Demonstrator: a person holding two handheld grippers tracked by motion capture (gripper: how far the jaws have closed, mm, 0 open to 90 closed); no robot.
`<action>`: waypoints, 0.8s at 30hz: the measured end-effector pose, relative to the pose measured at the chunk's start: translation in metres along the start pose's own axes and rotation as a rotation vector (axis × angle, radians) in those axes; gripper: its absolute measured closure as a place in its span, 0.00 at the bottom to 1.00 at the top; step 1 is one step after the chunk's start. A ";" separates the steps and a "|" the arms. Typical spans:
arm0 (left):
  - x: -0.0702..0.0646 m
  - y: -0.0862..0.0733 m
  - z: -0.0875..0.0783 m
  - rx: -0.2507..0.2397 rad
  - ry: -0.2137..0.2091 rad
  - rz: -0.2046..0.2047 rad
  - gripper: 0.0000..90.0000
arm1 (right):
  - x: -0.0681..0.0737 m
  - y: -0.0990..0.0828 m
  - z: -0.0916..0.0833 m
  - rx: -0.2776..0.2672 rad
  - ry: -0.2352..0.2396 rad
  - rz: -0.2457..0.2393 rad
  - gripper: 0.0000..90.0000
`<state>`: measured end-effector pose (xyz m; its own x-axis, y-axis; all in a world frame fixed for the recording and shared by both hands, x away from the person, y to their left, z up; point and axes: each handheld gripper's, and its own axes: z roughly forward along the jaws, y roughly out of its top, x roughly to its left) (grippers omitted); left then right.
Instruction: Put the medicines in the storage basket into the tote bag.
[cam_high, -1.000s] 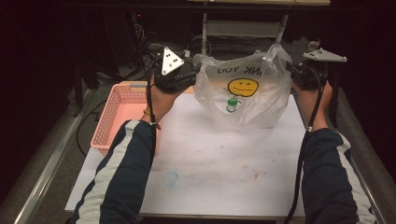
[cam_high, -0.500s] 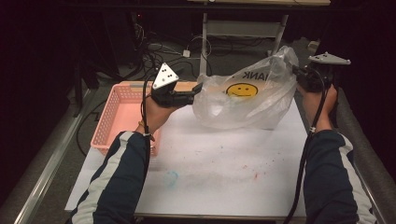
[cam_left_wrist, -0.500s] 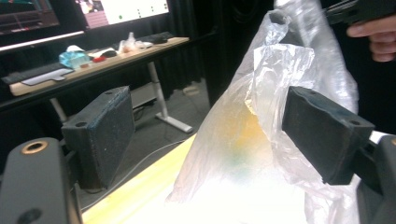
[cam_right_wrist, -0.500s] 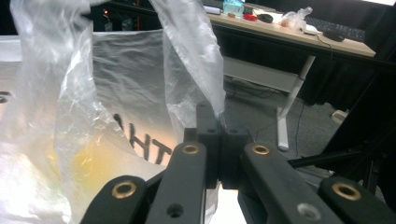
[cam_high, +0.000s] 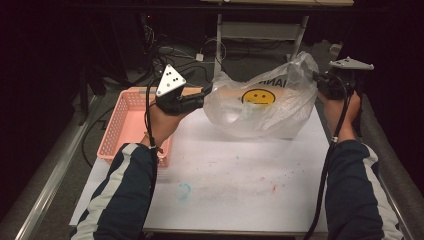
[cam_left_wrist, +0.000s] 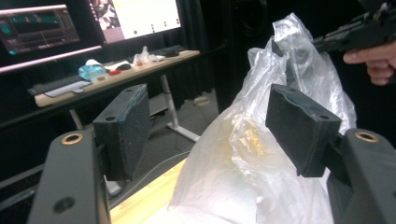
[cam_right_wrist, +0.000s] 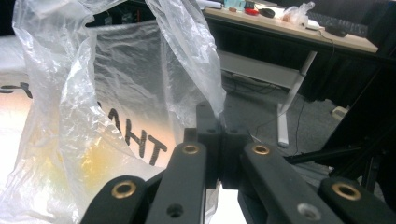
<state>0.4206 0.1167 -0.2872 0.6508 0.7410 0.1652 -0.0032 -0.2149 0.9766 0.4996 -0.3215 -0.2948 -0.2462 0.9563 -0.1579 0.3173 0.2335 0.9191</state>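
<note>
High view, left to right: pink basket (cam_high: 127, 125) sits on the tabletop (cam_high: 240, 175) edge, just below and outboard of the left hand-held gripper (cam_high: 202, 95). That gripper is raised off the surface, grey three-cornered plate (cam_high: 170, 80) on top, tips at the left edge of the clear plastic bag (cam_high: 262, 102).

Left gripper view: left hand-held gripper (cam_left_wrist: 210, 126) jaws wide apart, nothing pinched. Bag (cam_left_wrist: 261, 154) fills the gap toward the right-hand pad (cam_left_wrist: 301, 126); film looks to touch or run just behind that pad, can't tell which. Other pad (cam_left_wrist: 123, 130) is clear of it, open air on that side.

Bag: smiley print (cam_high: 259, 96) facing up toward the camera, dark lettering above it. Bottom rests on the far half of the tabletop; right top corner is lifted up to the right hand-held gripper (cam_high: 317, 77). Contents too blurred to identify.

Right gripper view: right hand-held gripper (cam_right_wrist: 218, 135) jaws closed together on a twisted strip of bag film (cam_right_wrist: 196, 79), which rises from the pads; rest of the bag hangs off to that gripper's left side.

Room: near half of the tabletop, below both grippers, is bare white with faint colour smudges. Right gripper hangs at the right tabletop edge, dark drop-off beyond. Behind the bag, past the far edge: floor cables (cam_high: 175, 55) and a desk leg (cam_high: 219, 40).
</note>
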 end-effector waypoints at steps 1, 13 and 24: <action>0.001 0.002 -0.004 -0.010 0.004 -0.008 0.34 | 0.000 0.000 -0.001 -0.004 0.002 -0.003 1.00; -0.011 -0.013 -0.038 0.027 -0.067 0.050 0.29 | -0.001 -0.002 -0.004 0.002 -0.013 0.005 1.00; -0.039 -0.054 0.014 0.176 -0.095 0.071 0.44 | 0.004 -0.010 -0.012 -0.022 0.001 0.011 0.93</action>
<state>0.4064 0.0904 -0.3486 0.7224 0.6586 0.2107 0.0760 -0.3784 0.9225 0.4843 -0.3225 -0.3002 -0.2434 0.9587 -0.1474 0.2999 0.2189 0.9285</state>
